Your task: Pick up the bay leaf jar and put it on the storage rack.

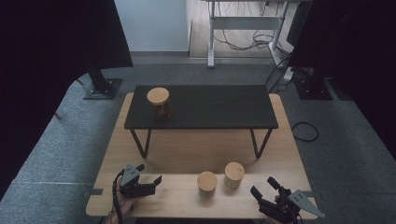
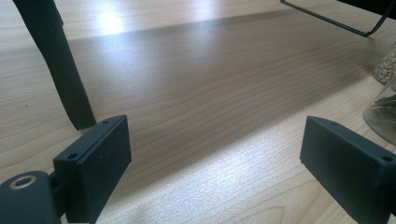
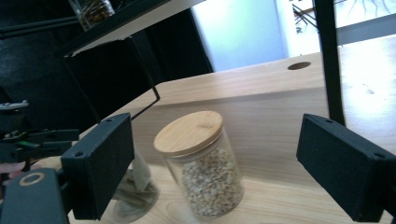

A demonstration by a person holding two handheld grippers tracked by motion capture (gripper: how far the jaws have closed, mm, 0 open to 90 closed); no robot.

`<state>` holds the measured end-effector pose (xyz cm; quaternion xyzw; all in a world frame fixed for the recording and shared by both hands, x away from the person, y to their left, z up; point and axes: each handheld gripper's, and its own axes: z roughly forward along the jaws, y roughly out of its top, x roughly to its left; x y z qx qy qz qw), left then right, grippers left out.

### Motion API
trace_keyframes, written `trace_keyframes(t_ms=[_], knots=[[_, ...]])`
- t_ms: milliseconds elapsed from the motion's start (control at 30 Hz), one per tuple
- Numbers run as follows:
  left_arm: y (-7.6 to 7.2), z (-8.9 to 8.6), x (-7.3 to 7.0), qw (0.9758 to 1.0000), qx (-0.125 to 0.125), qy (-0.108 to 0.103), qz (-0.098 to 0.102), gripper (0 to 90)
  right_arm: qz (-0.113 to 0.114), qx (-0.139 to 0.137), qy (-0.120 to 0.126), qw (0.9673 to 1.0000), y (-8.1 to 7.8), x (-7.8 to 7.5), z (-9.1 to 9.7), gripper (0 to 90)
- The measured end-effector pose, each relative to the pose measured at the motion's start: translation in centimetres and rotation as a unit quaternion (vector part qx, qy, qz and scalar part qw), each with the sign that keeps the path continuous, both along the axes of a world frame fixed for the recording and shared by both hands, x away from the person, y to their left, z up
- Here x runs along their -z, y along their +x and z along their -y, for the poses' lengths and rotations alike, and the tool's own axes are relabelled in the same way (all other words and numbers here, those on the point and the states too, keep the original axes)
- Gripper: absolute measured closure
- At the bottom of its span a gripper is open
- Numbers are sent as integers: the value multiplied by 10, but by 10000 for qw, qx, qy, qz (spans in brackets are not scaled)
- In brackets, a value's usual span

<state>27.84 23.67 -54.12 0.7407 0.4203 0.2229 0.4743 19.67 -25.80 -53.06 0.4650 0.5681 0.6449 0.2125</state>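
Spread wide and empty, the right gripper aims at the upright, bamboo-lidded glass jar of pale grains on the wooden table, nearer it than the left gripper.

Both black claws have flat rectangular screwed pads; the right claw carries a grey three-cornered plate.
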Motion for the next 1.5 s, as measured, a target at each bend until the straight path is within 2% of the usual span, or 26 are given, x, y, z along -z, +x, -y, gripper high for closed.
trace_keyframes(t_ms=[267,633,800,1033,1500], knots=[[0,0,1,10000,-4,34,-17,81,30,-162,-34,9999,-6,-1,-11,108],[1,-2,2,10000,-42,42,-44,81,27,-682,-219,9974,-7,-1,-34,107],[0,-2,3,10000,-33,60,-59,80,-22,-838,-141,9964,-4,2,-42,107],[0,-1,3,10000,-16,54,-49,80,-33,-987,-222,9949,-1,3,-52,103],[0,2,5,9999,32,121,-75,79,-25,-1087,-444,9931,3,6,-66,101]])
